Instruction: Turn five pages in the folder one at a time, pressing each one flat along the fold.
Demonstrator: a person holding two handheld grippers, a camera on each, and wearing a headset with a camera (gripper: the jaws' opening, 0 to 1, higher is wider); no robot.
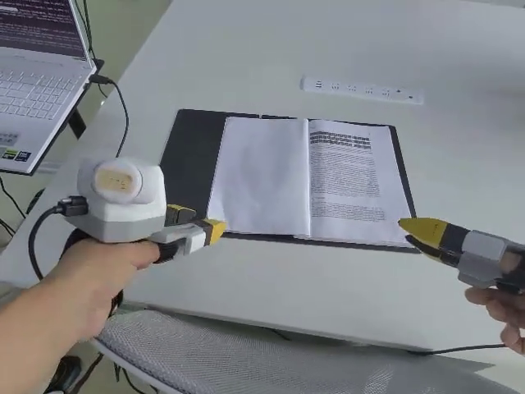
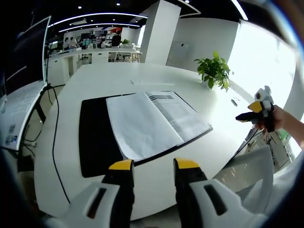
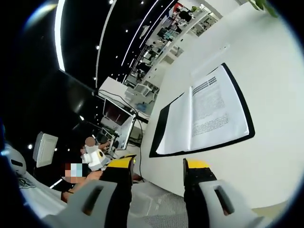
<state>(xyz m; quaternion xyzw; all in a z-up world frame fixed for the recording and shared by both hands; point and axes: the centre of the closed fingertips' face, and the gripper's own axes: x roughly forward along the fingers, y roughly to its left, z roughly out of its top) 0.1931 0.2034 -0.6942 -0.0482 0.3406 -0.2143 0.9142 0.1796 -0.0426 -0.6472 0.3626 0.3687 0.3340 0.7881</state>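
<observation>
Presently the black folder (image 1: pixel 184 156) is lying open and flat on the white table (image 1: pixel 246 66), directly ahead of the person. Its left page (image 1: pixel 261 176) is showing blank white, while its right page (image 1: pixel 349 180) is carrying a bold dark heading block and paragraphs of small print; none of that writing is coming through clearly enough to read. The left gripper (image 1: pixel 215 230) is hovering just off the folder's near left corner, its yellow-tipped jaws standing apart with nothing between them. The right gripper (image 1: pixel 414 230) is hanging close beside the near right corner of the printed page, its jaws likewise spread and gripping nothing; whether its tip is touching the paper cannot be told. A white power strip (image 1: pixel 362 89) is lying beyond the folder. An open laptop (image 1: pixel 37 82) is sitting at the far left with a black cable (image 1: pixel 121 107) running from it; its screen text and stickers are too small to read. A grey mesh chair (image 1: pixel 246 361) is showing below the table edge
</observation>
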